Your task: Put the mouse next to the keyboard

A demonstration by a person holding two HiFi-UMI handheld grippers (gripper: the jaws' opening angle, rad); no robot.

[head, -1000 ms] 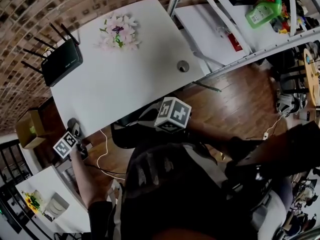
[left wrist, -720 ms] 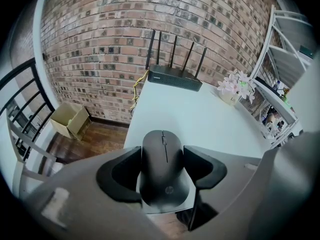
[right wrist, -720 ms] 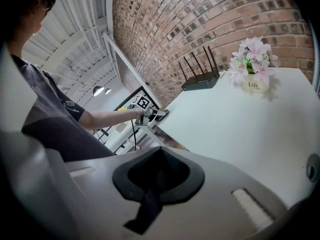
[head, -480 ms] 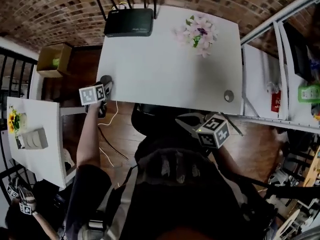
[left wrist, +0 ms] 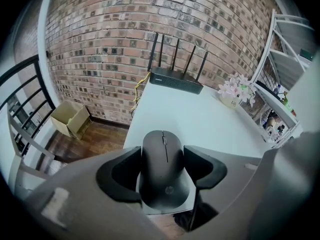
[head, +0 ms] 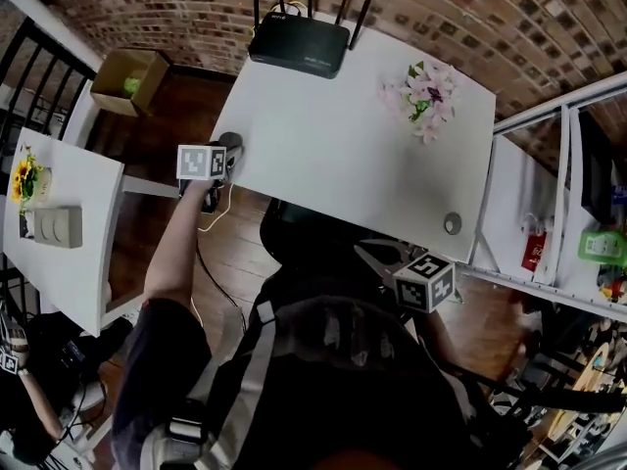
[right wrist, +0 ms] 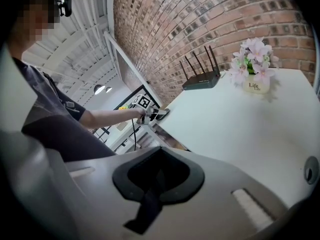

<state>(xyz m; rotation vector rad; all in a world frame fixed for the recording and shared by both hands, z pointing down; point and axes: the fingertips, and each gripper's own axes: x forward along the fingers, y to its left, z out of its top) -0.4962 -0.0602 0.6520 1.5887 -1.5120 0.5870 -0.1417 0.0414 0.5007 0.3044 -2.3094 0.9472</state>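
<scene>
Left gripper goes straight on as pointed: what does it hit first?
Holding the mouse, the left gripper faces bare white table; first obstacle is likely the router at the far edge, depth unclear.

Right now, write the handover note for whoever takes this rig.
Left gripper: shut on the mouse, at the table's near left corner.
Right gripper: shut, empty, off the table's near edge.
On the table: router and flowers at the far side. No keyboard shows in any view.
Done: mouse gripped.
Left: find the keyboard, set the mouse beside it, release.
</scene>
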